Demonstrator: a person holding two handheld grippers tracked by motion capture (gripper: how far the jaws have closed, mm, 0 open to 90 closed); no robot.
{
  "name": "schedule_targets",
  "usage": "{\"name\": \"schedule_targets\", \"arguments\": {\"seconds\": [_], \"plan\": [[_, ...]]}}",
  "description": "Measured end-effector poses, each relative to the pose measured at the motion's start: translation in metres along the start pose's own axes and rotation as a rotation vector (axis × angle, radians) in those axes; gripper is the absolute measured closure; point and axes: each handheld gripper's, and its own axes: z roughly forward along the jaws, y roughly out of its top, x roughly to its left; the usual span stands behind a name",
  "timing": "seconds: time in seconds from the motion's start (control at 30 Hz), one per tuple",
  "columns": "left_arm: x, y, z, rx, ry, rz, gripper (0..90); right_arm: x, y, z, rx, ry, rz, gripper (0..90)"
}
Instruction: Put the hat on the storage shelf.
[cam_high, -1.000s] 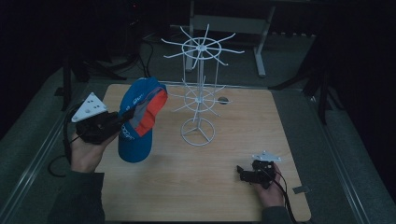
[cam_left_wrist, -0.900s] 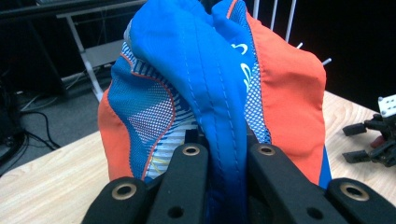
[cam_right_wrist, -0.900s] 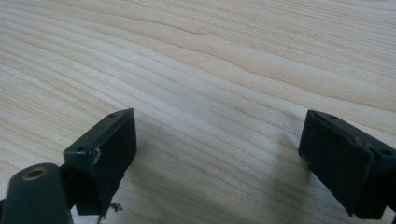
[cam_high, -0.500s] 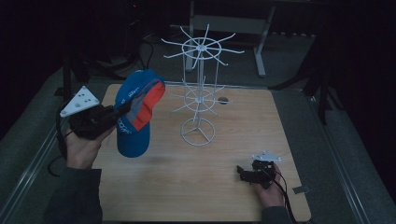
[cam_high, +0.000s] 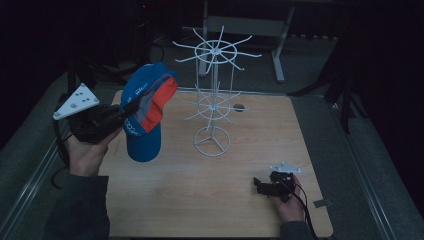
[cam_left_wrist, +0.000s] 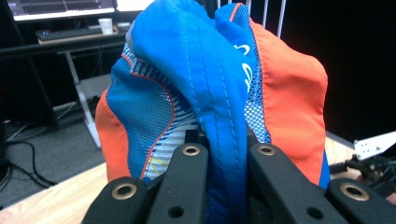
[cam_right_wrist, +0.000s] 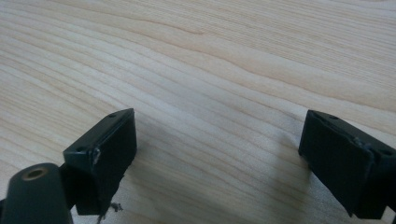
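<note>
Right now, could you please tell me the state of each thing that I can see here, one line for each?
Cap: blue and orange, crumpled, held in the air above the table's left side.
Left hand-held gripper: shut on the cap's fabric.
Right hand-held gripper: open, nothing between its jaws, low over the table.
Wire rack: upright on the table, its arms bare.
Table: wooden, bears the wire rack.

The cap (cam_left_wrist: 210, 88) is stitched cloth with blue mesh panels and matt orange fabric; the tabletop (cam_right_wrist: 210, 70) is pale, smooth-grained wood; the rack (cam_high: 214, 107) is thin white-coated wire; the gripper (cam_right_wrist: 219, 154) is matt black plastic
</note>
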Motion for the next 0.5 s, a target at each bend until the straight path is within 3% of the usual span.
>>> {"name": "schedule_targets", "arguments": {"seconds": [0.33, 0.5], "plan": [[0.008, 0.012, -0.016, -0.103, -0.006, -0.062, 89.1, 0.0, 0.0, 0.0, 0.0, 0.0, -0.001, 11.1], [0.006, 0.025, -0.021, -0.128, -0.028, -0.054, 89.0, 0.0, 0.0, 0.0, 0.0, 0.0, 0.0, 11.1]]}}
